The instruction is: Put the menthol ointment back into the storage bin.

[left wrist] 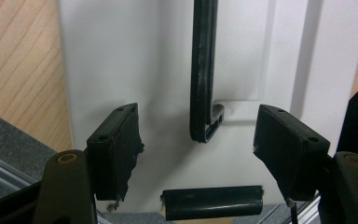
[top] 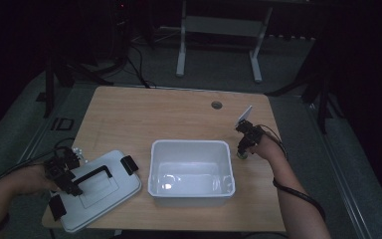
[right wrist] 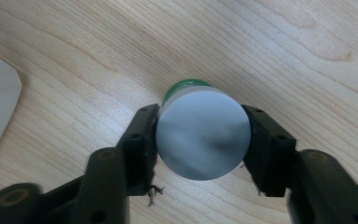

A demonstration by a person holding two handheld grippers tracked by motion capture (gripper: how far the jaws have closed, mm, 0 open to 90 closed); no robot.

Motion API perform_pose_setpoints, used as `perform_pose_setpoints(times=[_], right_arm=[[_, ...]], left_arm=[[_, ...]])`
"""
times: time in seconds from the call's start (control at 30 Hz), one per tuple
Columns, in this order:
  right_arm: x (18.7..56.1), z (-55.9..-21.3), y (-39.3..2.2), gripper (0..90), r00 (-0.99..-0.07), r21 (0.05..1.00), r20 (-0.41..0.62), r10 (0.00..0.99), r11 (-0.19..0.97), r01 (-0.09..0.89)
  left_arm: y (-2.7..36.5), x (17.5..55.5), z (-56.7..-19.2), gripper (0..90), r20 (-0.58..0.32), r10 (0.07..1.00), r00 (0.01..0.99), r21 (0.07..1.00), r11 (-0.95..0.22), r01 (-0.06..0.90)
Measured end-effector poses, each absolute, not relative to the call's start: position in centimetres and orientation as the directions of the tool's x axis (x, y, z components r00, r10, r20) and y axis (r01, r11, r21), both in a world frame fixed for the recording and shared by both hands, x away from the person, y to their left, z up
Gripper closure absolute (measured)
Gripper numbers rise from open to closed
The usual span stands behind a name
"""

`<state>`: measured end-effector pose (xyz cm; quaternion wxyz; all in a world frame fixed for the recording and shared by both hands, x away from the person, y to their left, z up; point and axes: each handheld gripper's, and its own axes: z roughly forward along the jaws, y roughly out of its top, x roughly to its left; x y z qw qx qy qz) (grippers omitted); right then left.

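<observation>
Both pads of the right tool (right wrist: 200, 140) clamp a white-capped green bottle (right wrist: 203, 135).

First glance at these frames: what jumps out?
The white bin sits open at the table's middle, its lid with a black handle lying flat to its left under the left gripper, whose fingers stand open. Right of the bin, the right gripper is shut on a small green jar with a grey cap.

Place: lab / test rig room, dim.
Floor: grey carpet, cables (top: 138, 64) trailing.
Table (top: 144, 114): plain wood w/ cable port (top: 216, 105).
Bkgd: white metal frame legs (top: 219, 30), dark stands (top: 49, 84) round the table.
</observation>
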<state>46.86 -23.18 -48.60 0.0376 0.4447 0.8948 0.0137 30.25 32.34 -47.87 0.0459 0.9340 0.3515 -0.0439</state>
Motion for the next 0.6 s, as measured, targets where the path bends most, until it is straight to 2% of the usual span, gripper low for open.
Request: perform_pose_setpoints(times=[0.3, 0.6], right_arm=[[46.4, -47.9, -22.9, 49.9, -0.649, 0.056, -0.095, 0.754, 0.655, 0.753], [44.5, -47.0, -22.9, 50.0, -0.758, 0.022, -0.123, 0.641, 0.765, 0.643]], left_arm=[[32.5, 30.2, -47.9, 31.2, -0.114, 0.653, 0.749, 0.049, -0.749, 0.661], [32.4, 30.1, -47.4, 31.3, -0.106, 0.650, 0.752, 0.053, -0.752, 0.657]])
